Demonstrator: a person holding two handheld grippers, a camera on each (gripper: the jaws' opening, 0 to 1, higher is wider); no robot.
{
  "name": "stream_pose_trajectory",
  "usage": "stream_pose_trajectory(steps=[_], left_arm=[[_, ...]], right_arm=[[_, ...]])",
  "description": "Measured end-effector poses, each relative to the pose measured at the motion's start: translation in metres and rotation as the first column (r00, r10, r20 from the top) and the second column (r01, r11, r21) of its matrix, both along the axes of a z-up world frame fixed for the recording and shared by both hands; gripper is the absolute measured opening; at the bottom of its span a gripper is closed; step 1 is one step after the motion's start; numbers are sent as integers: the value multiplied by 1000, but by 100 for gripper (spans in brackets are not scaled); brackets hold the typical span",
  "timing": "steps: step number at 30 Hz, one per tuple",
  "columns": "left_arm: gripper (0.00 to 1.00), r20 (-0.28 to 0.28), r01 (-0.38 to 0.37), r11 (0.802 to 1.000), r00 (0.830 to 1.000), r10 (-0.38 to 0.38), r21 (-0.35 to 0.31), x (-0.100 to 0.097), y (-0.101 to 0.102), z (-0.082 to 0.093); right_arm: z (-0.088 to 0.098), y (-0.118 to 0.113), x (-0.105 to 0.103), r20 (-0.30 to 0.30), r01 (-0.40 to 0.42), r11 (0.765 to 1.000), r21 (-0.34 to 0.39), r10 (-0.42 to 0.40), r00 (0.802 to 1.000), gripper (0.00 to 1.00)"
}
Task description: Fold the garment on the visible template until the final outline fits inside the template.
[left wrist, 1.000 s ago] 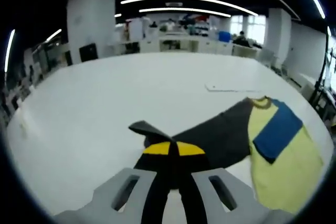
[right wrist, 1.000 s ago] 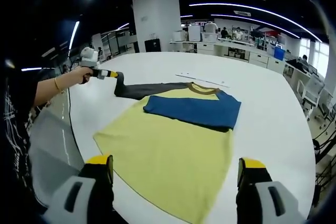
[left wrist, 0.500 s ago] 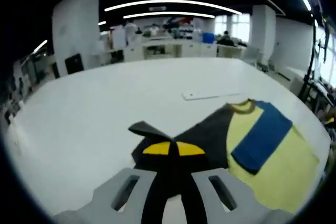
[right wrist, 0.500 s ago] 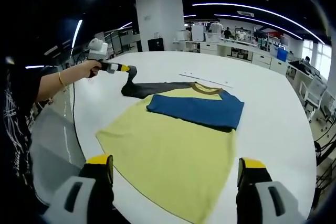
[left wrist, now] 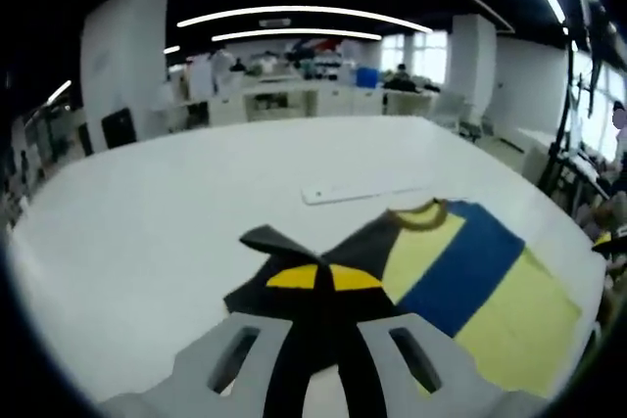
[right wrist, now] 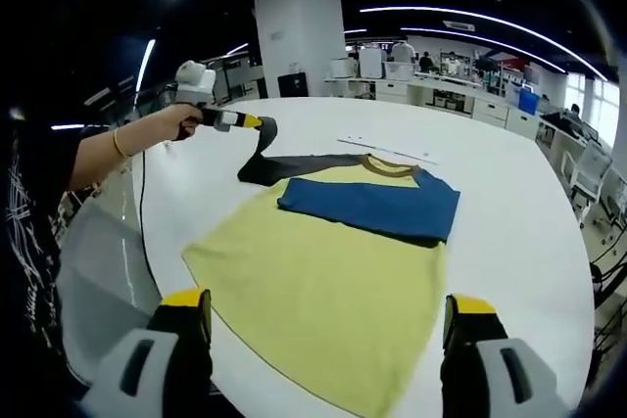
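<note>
In the left gripper view, the left gripper [left wrist: 323, 278] is clamped on the dark sleeve [left wrist: 294, 286], lifted off the white table [left wrist: 147, 212]; the yellow shirt [left wrist: 490, 310] lies to the right. In the right gripper view, the right gripper [right wrist: 328, 312] is wide apart and holds nothing, near the shirt's hem, with the blue sleeve [right wrist: 367, 205] folded across the far chest.

Bare table [right wrist: 509, 212] rings the shirt [right wrist: 323, 281] (a flat strip [left wrist: 364, 189] lies beyond).

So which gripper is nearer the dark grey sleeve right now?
Left. The left gripper is shut on the dark grey sleeve, lifting its end off the table. The right gripper is open, back at the shirt's yellow hem.
</note>
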State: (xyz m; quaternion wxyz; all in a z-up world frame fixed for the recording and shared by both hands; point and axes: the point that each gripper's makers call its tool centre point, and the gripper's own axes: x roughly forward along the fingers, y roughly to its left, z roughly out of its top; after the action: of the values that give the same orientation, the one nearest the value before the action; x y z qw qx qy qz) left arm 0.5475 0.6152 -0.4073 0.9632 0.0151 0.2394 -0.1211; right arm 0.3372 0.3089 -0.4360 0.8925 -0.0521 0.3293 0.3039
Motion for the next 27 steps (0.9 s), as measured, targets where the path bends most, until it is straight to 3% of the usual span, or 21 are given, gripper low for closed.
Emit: stream_pose_trajectory(steps=[10,27], left_arm=[[0,9,86,996,996,-86,-23,4,-49,5],[0,15,166,985,986,-165,-46,8,-99,7]], right_arm=[[-2,2,-3,-3,2,1000,14,-2,1000,99],[-4,2,-3,-4,29,999,42,-29,1000,99]])
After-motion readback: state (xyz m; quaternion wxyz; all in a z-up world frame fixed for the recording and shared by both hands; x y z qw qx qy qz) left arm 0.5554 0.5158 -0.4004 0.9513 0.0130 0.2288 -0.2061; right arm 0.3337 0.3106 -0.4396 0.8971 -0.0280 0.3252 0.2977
